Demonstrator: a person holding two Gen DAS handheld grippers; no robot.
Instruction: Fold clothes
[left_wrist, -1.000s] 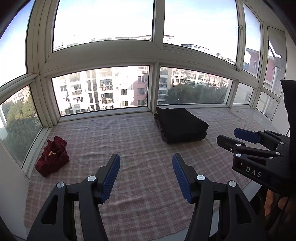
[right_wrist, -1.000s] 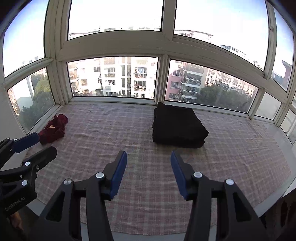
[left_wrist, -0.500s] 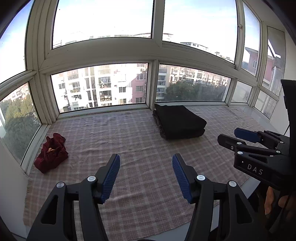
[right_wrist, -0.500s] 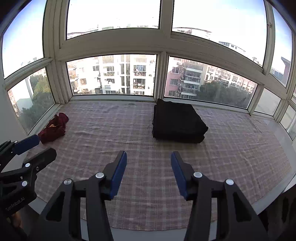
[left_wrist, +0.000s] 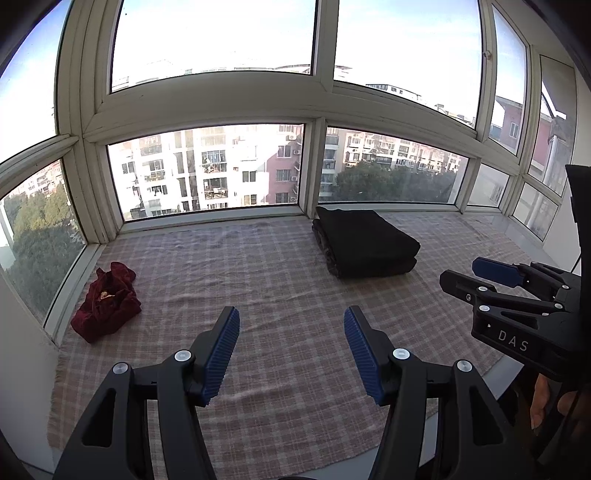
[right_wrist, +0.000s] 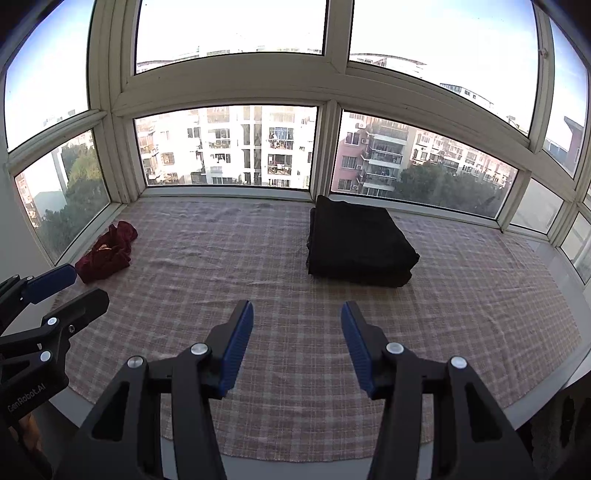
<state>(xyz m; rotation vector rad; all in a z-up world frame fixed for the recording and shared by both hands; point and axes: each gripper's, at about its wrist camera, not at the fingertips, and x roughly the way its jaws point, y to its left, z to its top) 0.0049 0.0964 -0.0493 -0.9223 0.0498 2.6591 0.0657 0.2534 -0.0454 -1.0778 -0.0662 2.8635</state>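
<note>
A folded stack of black clothes (left_wrist: 369, 240) (right_wrist: 358, 240) lies on the plaid cloth (left_wrist: 258, 280) (right_wrist: 221, 266), at the back and right of centre. A crumpled dark red garment (left_wrist: 107, 302) (right_wrist: 107, 251) sits at the cloth's left edge, near the window. My left gripper (left_wrist: 291, 317) (right_wrist: 86, 284) hovers open above the cloth's front part with nothing between its blue pads. My right gripper (right_wrist: 296, 308) (left_wrist: 469, 275) hangs beside it on the right, also open and empty. Both are well short of either garment.
The cloth covers a bay-window ledge, closed in by white window frames (left_wrist: 314, 166) at the back and both sides. The ledge's front edge (right_wrist: 295, 465) runs just below the grippers. A person's hand (left_wrist: 539, 402) shows at the lower right.
</note>
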